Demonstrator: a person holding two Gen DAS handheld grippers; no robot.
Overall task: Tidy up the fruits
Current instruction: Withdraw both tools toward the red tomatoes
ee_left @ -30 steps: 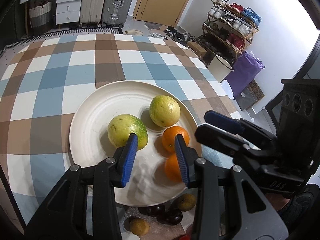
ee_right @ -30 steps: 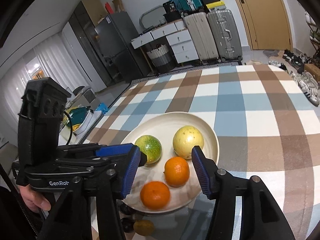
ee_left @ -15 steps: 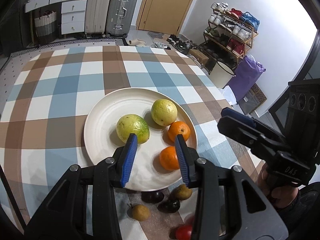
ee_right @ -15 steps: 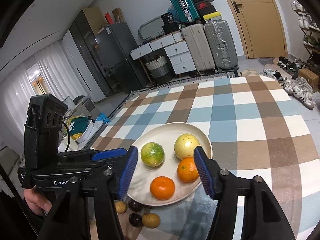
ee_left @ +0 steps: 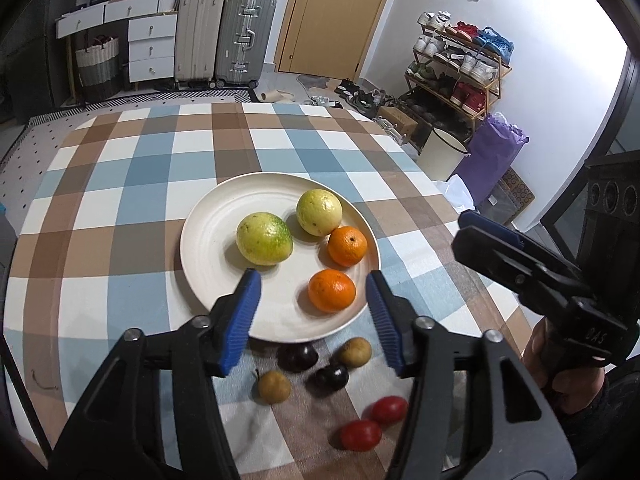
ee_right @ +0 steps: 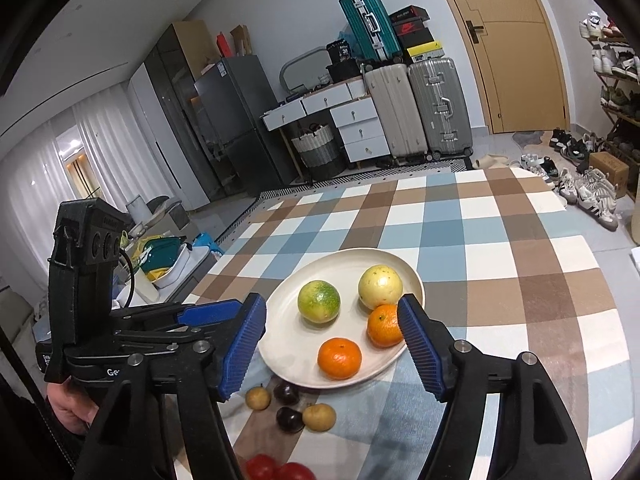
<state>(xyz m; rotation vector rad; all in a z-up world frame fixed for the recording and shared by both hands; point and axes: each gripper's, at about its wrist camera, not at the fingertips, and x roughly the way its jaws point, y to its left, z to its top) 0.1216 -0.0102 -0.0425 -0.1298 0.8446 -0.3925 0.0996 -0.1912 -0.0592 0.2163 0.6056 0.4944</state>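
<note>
A cream plate (ee_left: 192, 240) on the checked tablecloth carries a green-yellow fruit (ee_left: 264, 238), a pale yellow fruit (ee_left: 319, 212) and two oranges (ee_left: 347, 246) (ee_left: 332, 290). On the cloth in front of the plate lie two dark plums (ee_left: 298, 357), two small brown fruits (ee_left: 355, 352) and two red tomatoes (ee_left: 388, 409). My left gripper (ee_left: 311, 280) hovers above the plate's near edge, its jaws opening with nothing between them. My right gripper (ee_right: 330, 302) hangs over the same edge, also opening and empty. The right wrist view shows the same plate (ee_right: 280, 308) and plums (ee_right: 289, 419).
The tablecloth (ee_left: 120, 184) drops off at the table's edges on the left and right. A hand (ee_left: 560, 364) holds the right gripper's handle. On the floor beyond stand suitcases (ee_left: 244, 36), a drawer unit (ee_left: 152, 48), a shoe rack (ee_left: 460, 68) and a white bin (ee_left: 442, 154).
Both grippers have drawn back and upward from the plate, and both pairs of jaws have widened. The loose plums, brown fruits and tomatoes have come into view.
</note>
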